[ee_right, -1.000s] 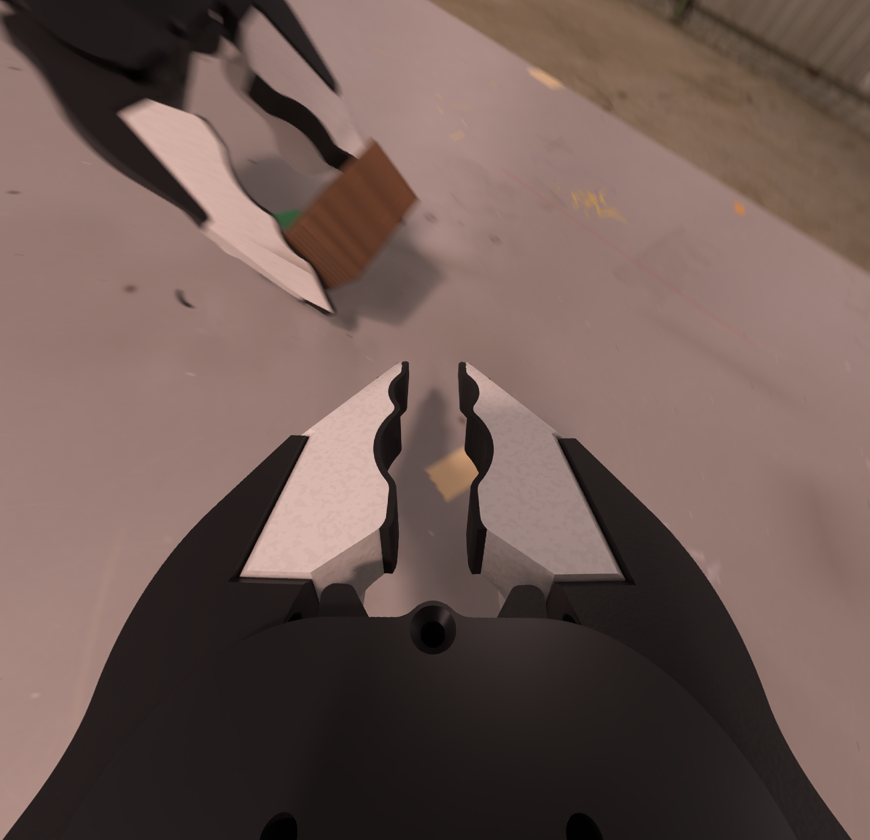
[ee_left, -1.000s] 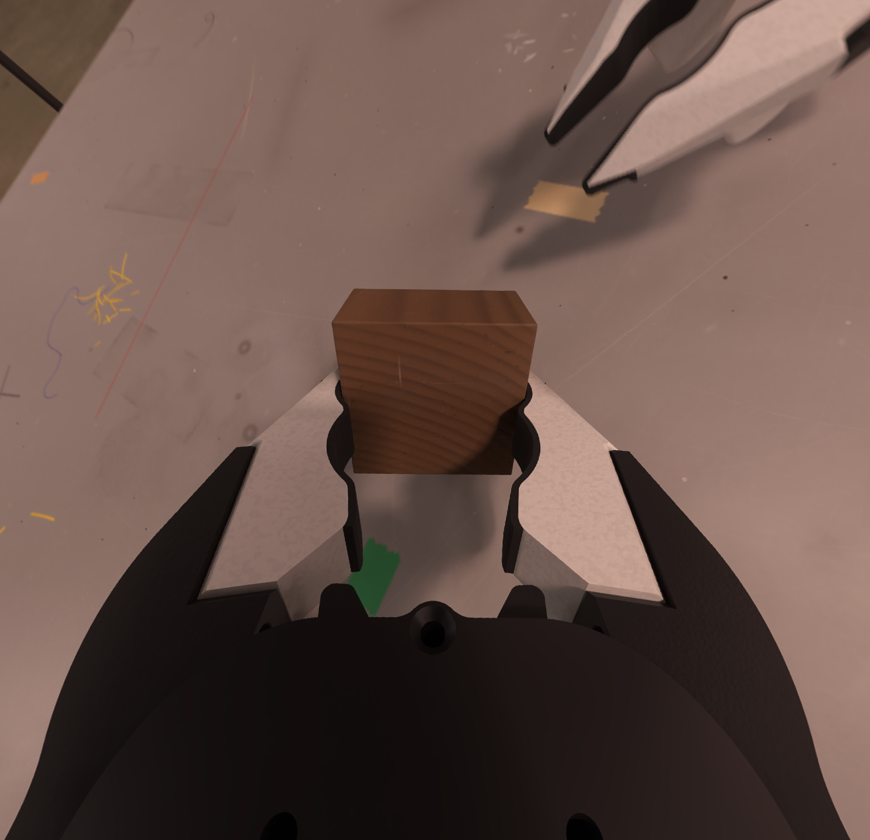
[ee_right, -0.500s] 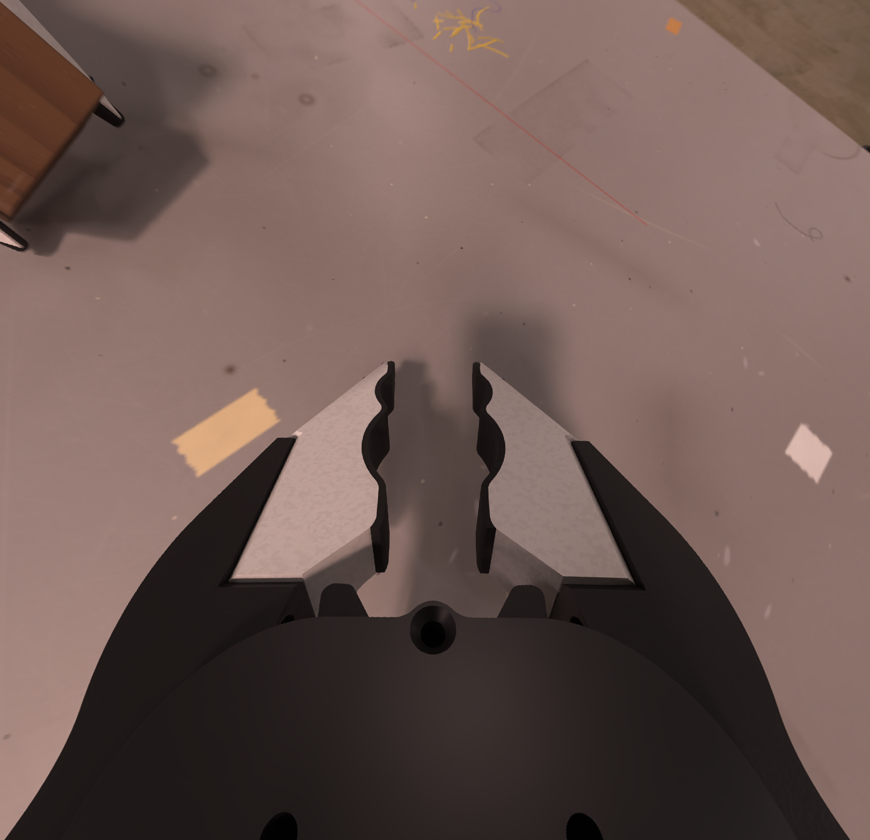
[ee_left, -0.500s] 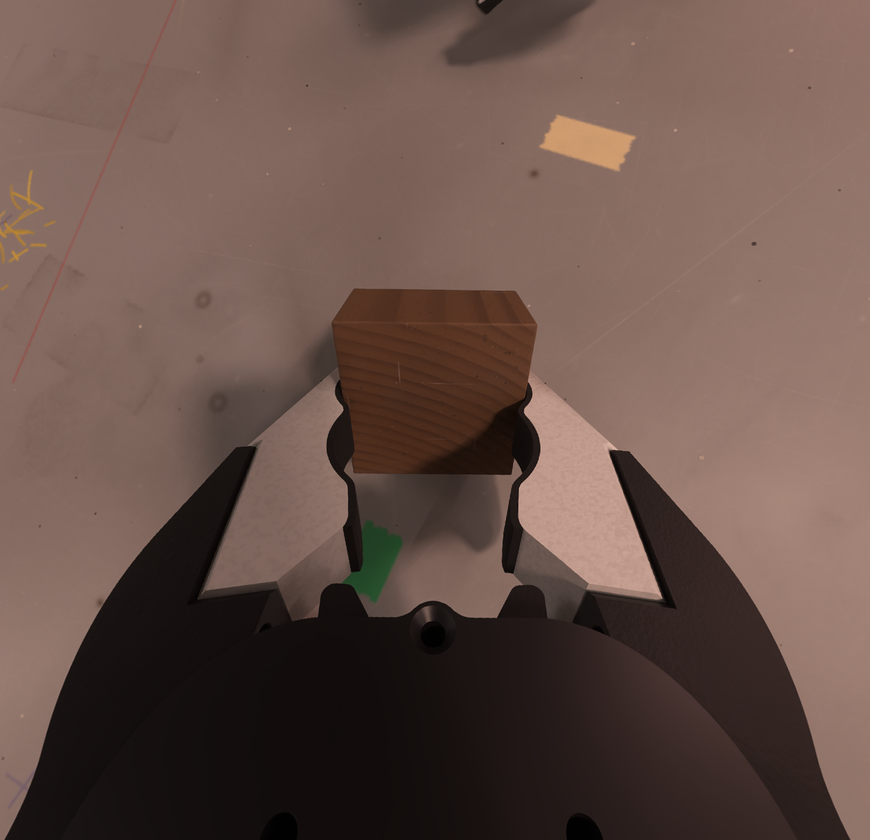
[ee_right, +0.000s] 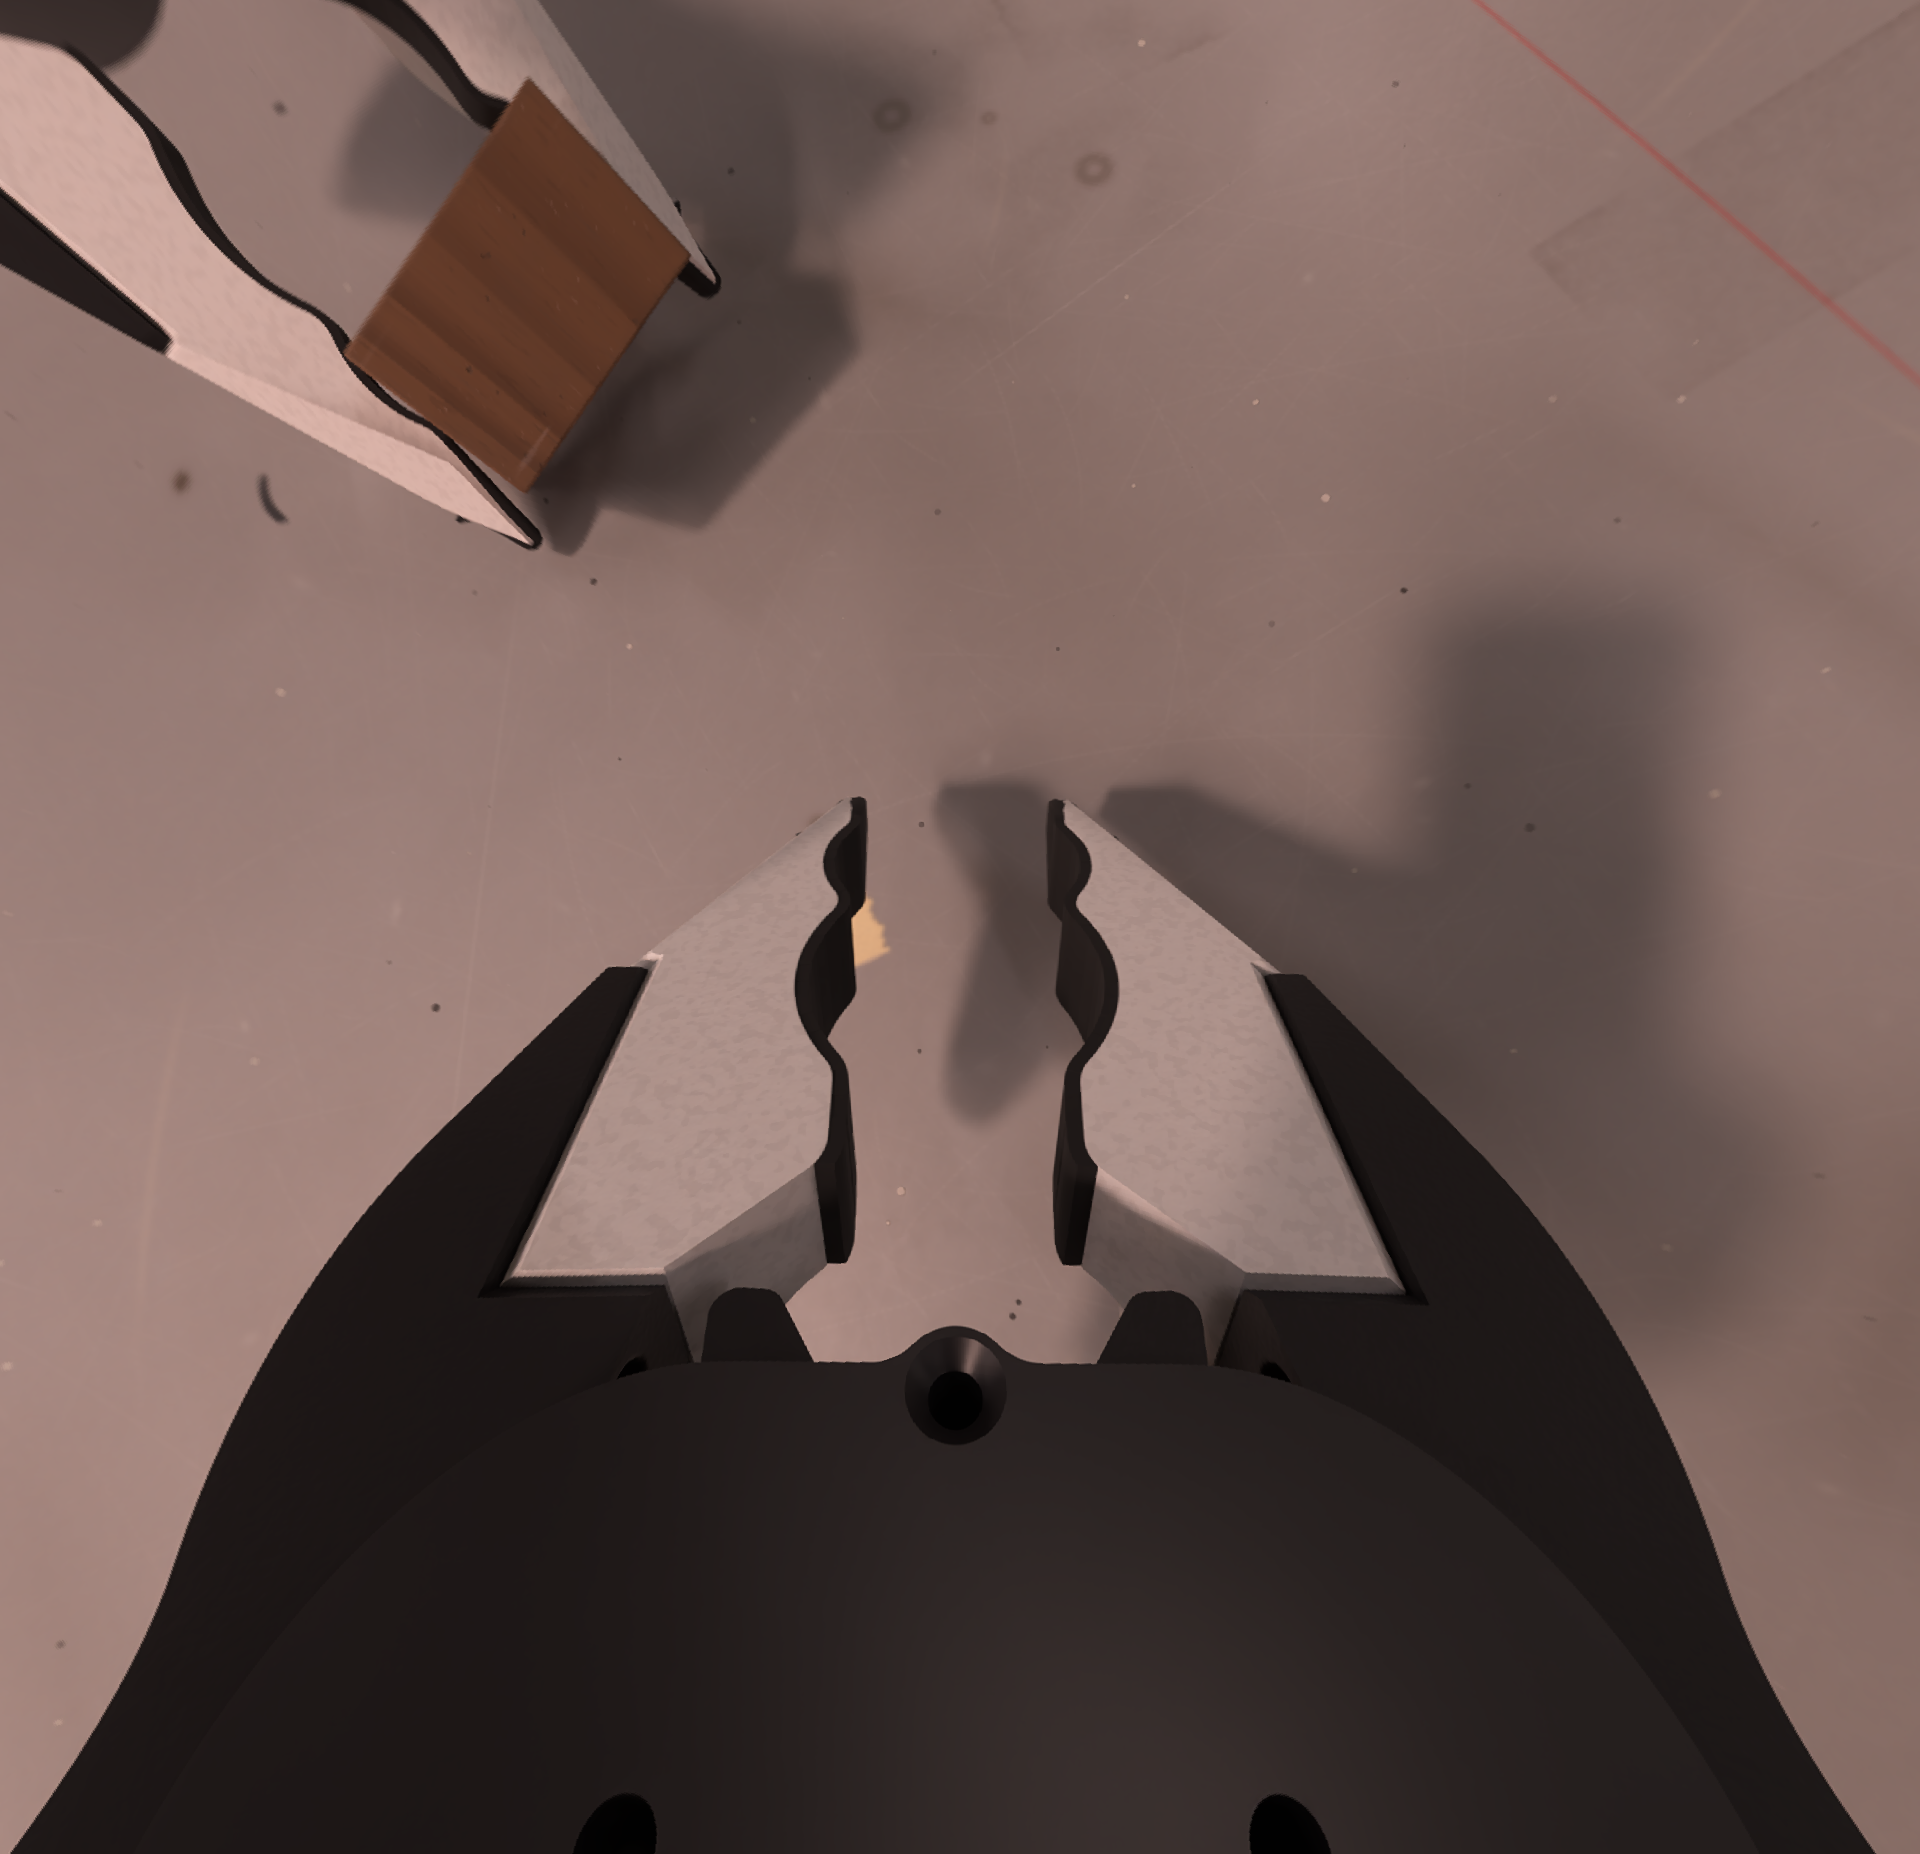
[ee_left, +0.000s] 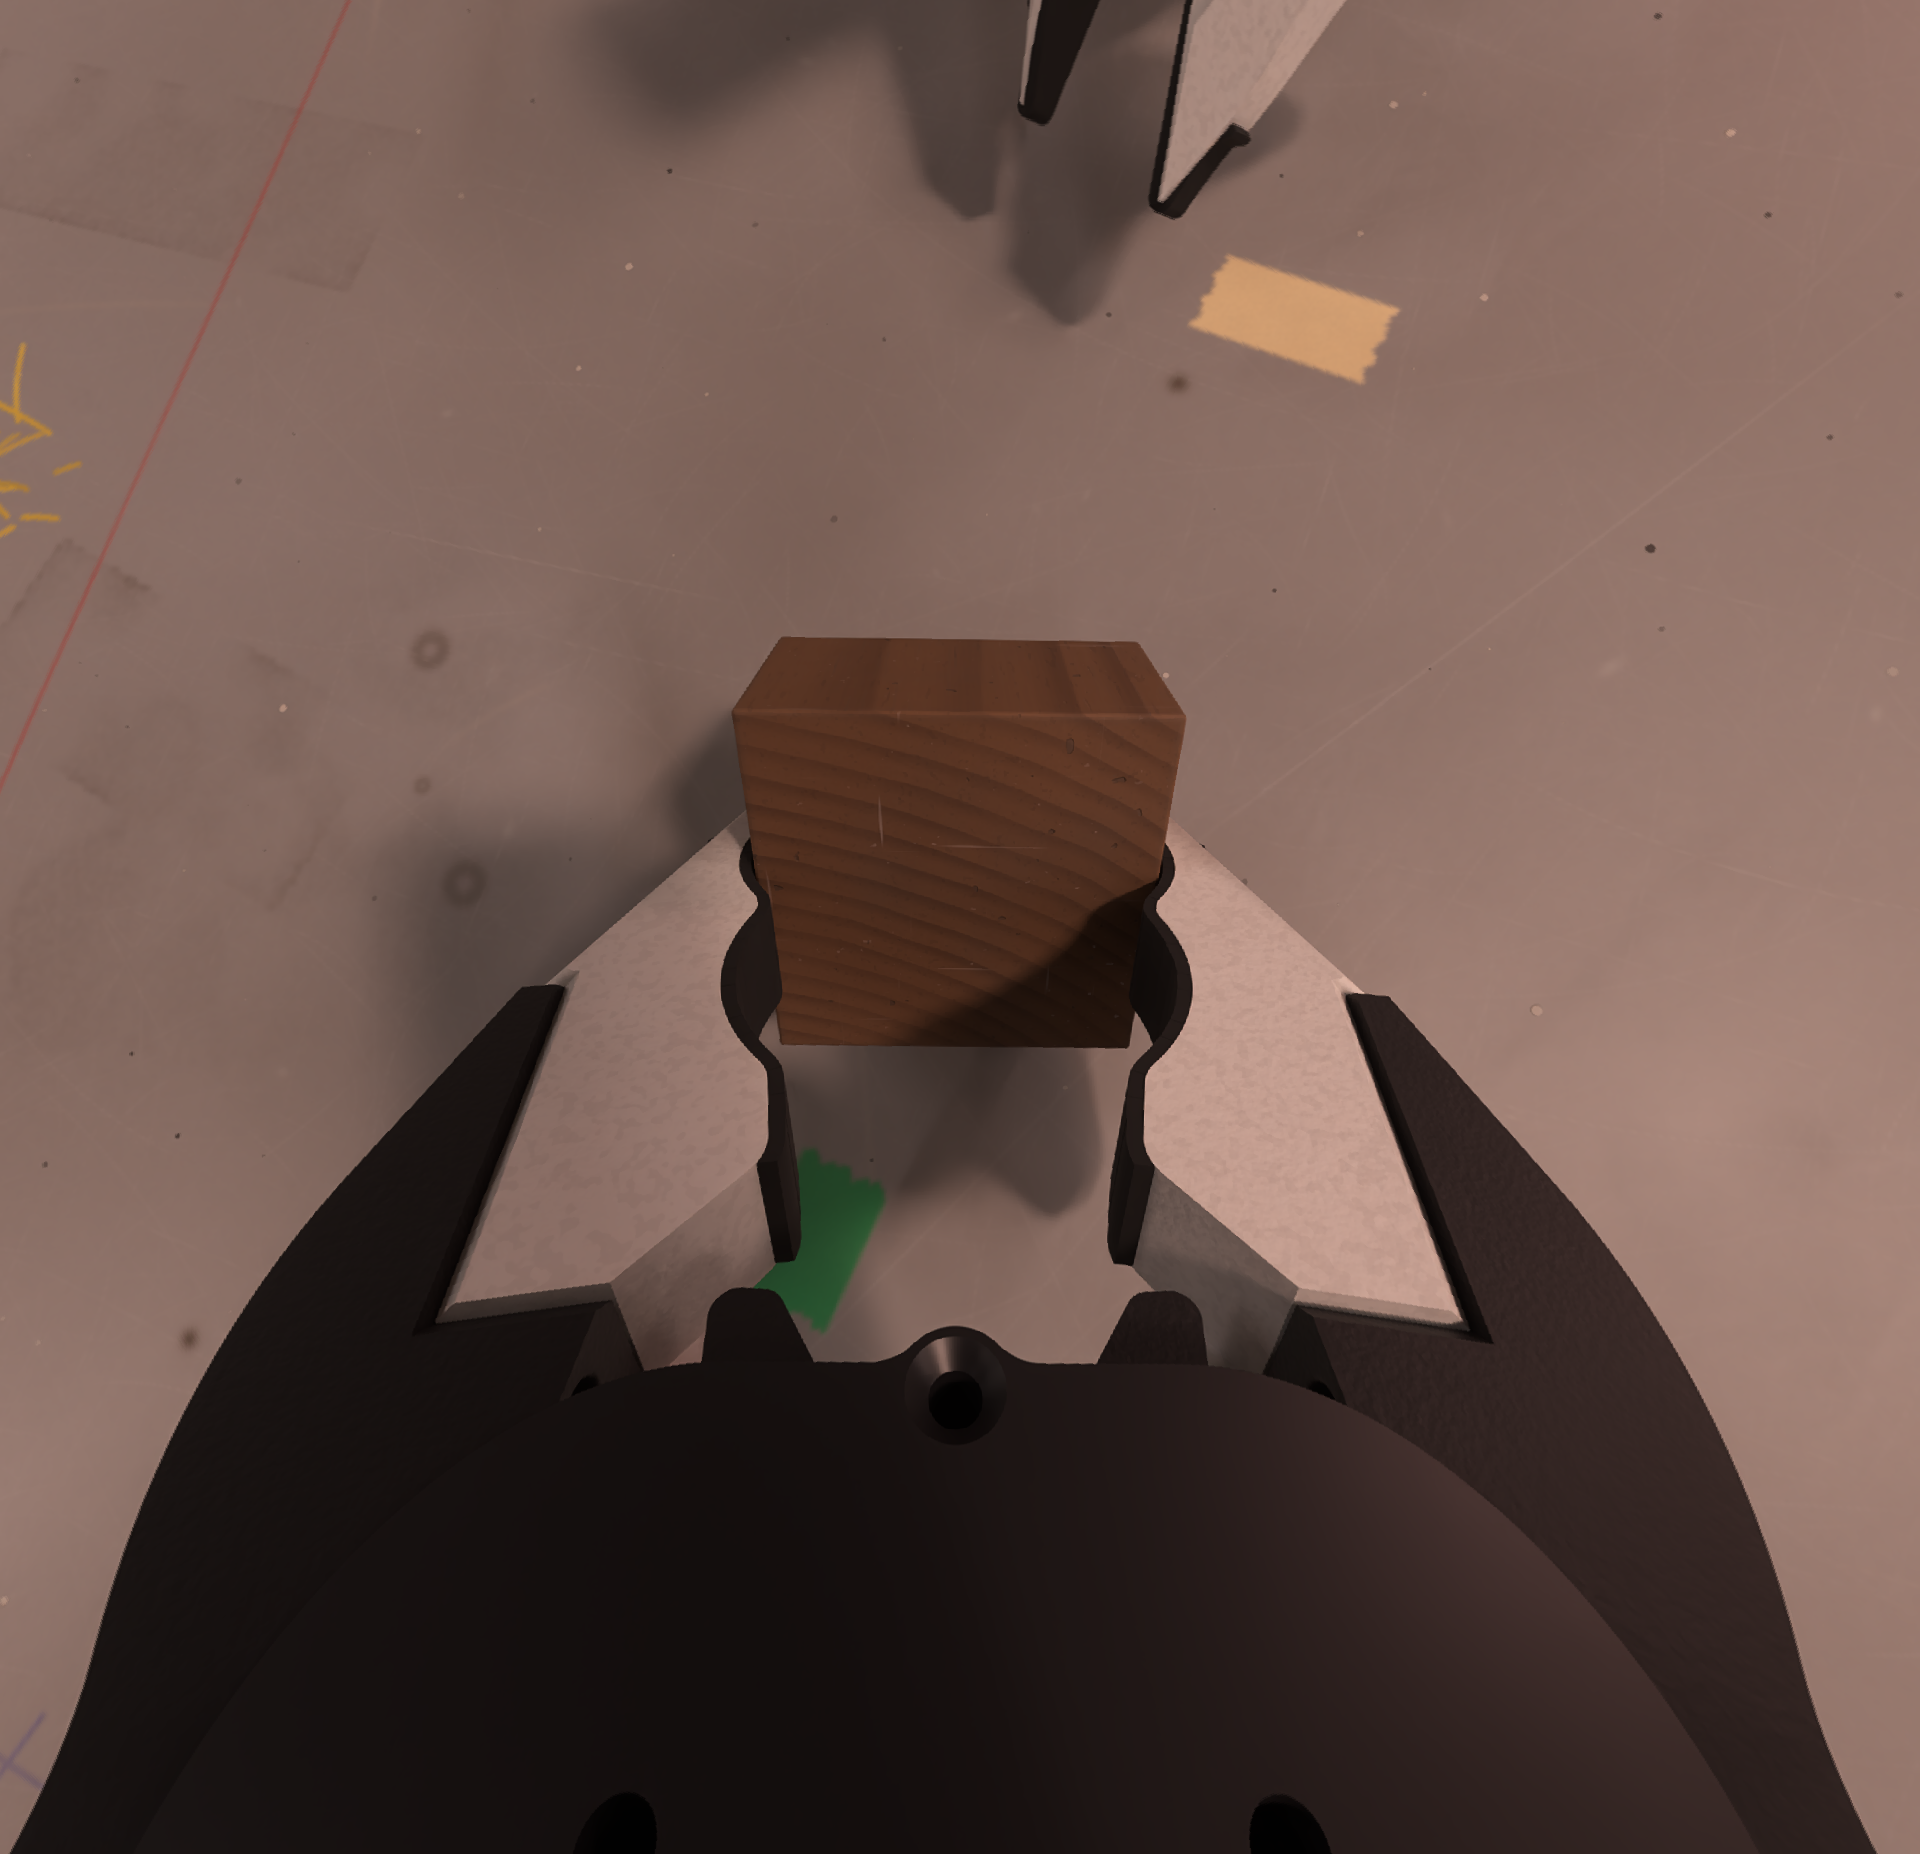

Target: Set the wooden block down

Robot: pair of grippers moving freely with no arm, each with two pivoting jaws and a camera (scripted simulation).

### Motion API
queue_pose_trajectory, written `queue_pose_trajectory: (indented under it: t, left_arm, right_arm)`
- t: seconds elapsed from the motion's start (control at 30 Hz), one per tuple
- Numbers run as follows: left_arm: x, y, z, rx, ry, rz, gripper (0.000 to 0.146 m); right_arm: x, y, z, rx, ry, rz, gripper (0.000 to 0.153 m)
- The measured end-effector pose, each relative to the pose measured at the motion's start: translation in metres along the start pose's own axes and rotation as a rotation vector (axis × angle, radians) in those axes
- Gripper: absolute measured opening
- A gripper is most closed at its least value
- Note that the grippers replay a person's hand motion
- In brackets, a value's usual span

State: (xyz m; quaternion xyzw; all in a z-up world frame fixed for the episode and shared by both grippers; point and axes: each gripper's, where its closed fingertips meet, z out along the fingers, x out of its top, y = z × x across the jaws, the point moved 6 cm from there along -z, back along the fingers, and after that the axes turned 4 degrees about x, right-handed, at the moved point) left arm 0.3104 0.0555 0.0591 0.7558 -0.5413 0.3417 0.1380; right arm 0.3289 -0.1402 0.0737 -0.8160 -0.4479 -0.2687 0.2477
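Room: bare tabletop [ee_left: 520,402] around wooden block [ee_left: 956,848]
Left gripper [ee_left: 956,859]: clamps block above table
Right gripper [ee_right: 956,817]: jaws apart, empty

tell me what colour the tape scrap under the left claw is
Green tape scrap, on the table between the left claw's fingers; left wrist view shows it best.

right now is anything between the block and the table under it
Nothing visible. The block is clamped in the left gripper, over bare table. Only flat green tape lies nearby, behind the block. The right gripper is open and off to the side.
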Motion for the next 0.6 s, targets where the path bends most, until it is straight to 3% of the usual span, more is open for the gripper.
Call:
queue_pose_trajectory:
  t: [0.3,0.6]
  left_arm:
    - [0.000,0.000,0.000,-0.001,-0.001,-0.001,0.068]
    - [0.000,0.000,0.000,0.000,0.000,-0.001,0.068]
  right_arm:
    - [-0.005,-0.014,0.017,-0.048,-0.070,-0.147,0.043]
    - [-0.005,-0.013,0.017,-0.044,0.034,-0.127,0.047]
